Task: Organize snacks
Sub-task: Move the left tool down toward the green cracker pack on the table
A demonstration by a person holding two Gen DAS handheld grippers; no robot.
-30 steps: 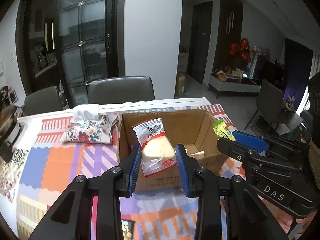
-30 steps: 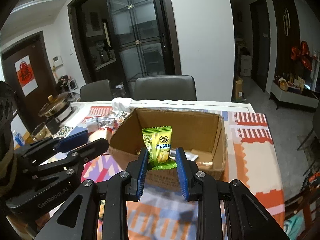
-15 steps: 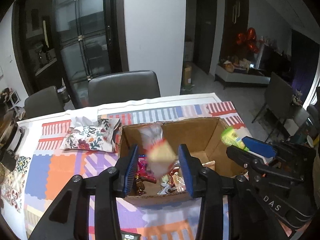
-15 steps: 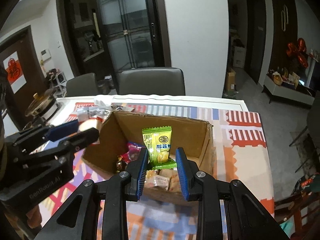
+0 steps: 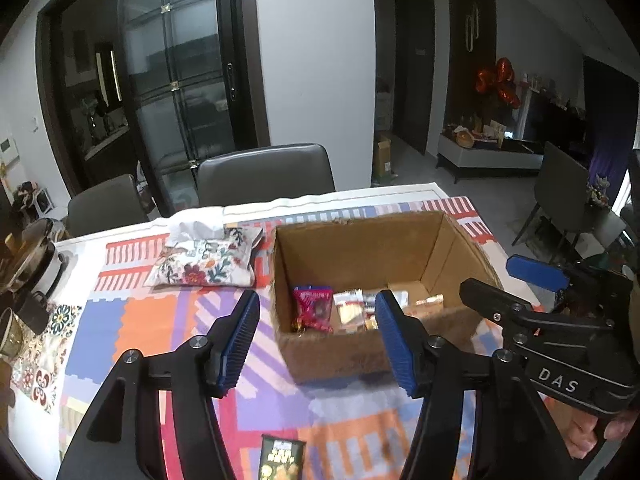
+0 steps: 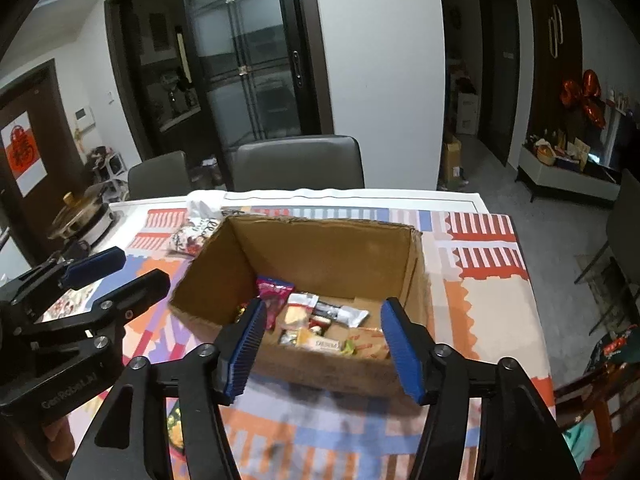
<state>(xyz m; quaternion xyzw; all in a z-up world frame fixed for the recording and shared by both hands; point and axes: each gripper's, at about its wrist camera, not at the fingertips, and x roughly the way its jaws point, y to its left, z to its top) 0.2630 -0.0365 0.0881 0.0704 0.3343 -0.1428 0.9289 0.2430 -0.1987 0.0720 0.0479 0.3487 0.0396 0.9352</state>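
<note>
Left wrist view shows the desk (image 5: pixel 132 320) under a patchwork-coloured cloth, and ahead of the left tongs (image 5: pixel 316 338) stands the open cardboard box (image 5: pixel 360 248). A floral pouch (image 5: pixel 204 260) lies on the cloth to the left of the box, beyond the left finger. Both blue pads of the left tongs are spread wide with nothing between them. The right tongs (image 6: pixel 322 346) are spread wide too, likewise gripping nothing, and hang just in front of the box's near wall. Snacks lie on the box floor past the tips: a pink packet (image 6: pixel 274 290) at the left, a silver sachet (image 6: pixel 346 314) further right, several small wrapped pieces close together. 1 dark packet (image 5: pixel 282 458) lies on the cloth below the left tongs.
</note>
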